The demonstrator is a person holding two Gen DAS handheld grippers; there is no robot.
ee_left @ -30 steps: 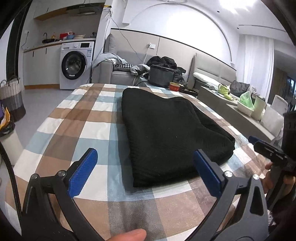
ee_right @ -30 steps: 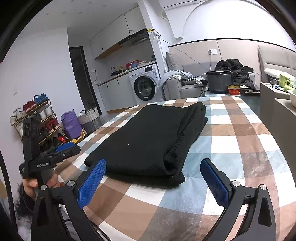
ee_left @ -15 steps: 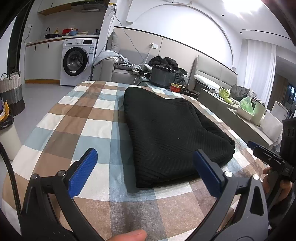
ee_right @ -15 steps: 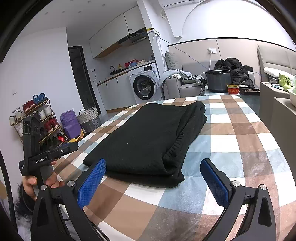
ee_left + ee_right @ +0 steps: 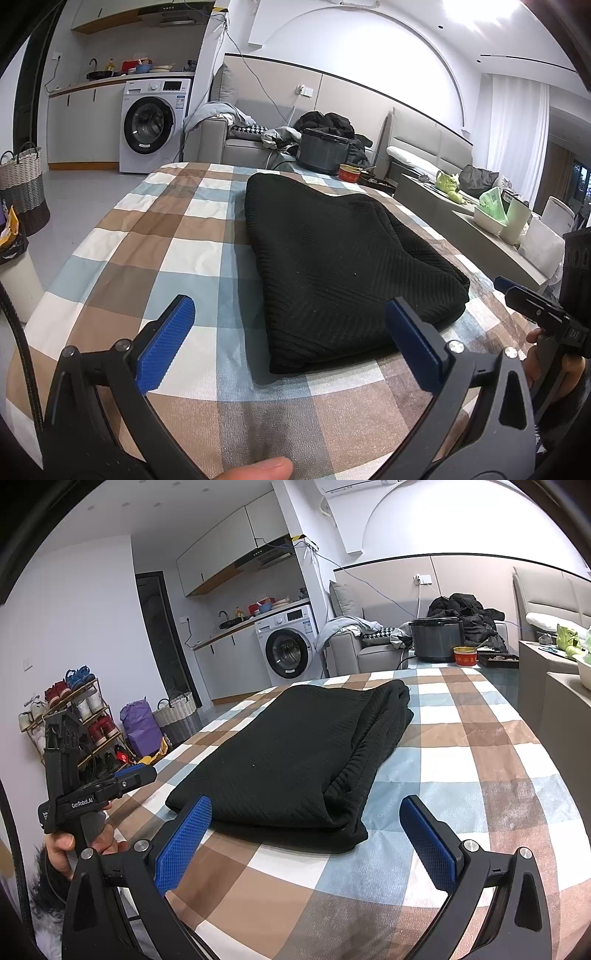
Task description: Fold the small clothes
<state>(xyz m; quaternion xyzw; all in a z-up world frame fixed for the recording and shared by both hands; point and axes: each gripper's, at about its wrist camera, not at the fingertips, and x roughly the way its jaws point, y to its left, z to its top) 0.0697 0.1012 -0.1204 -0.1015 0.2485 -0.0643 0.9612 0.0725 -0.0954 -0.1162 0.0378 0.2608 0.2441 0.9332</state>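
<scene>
A black knit garment (image 5: 332, 258) lies folded in a long flat stack on the checked tablecloth (image 5: 177, 236); it also shows in the right wrist view (image 5: 295, 749). My left gripper (image 5: 291, 339) is open and empty, held just short of the garment's near end. My right gripper (image 5: 306, 834) is open and empty, near the garment's near right corner. Each gripper shows at the edge of the other's view: the right one (image 5: 532, 310) and the left one (image 5: 107, 790).
A dark cooker pot (image 5: 323, 155) and a red tin (image 5: 351, 172) stand at the table's far end. A low cabinet (image 5: 491, 236) with a white tub runs along the right. A woven basket (image 5: 22, 192), washing machine (image 5: 155, 125) and shoe rack (image 5: 74, 716) stand to the left.
Both grippers stay open and have drifted only slightly; the left view has risen and tilted a little. The garment has not moved.
</scene>
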